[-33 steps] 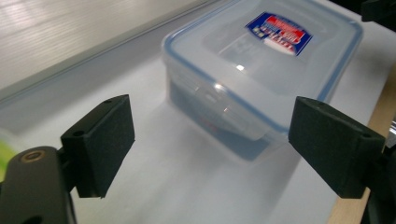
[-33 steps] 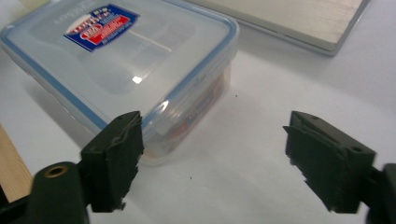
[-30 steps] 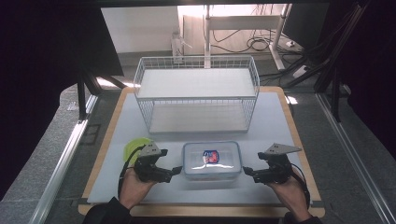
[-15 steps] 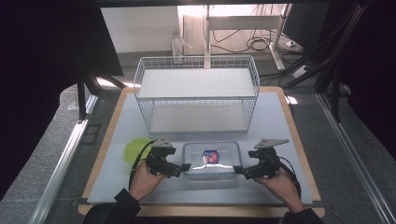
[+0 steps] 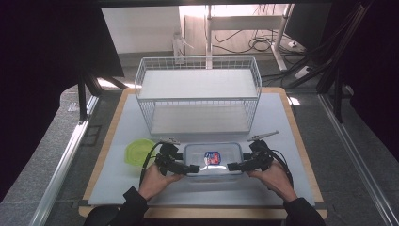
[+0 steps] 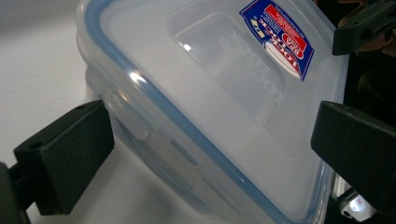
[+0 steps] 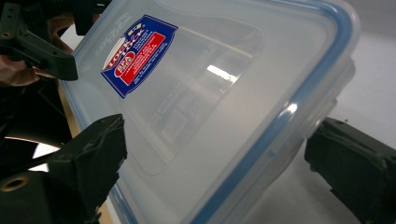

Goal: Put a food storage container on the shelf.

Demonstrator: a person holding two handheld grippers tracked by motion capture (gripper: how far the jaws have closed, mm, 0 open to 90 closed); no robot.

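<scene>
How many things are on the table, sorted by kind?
Plastic box: 1
Wire rack: 1
Green lid: 1
Total: 3

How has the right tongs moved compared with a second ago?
Yes. The right tongs moved left, closing on the clear container's right end; the wire rack stayed put.
</scene>
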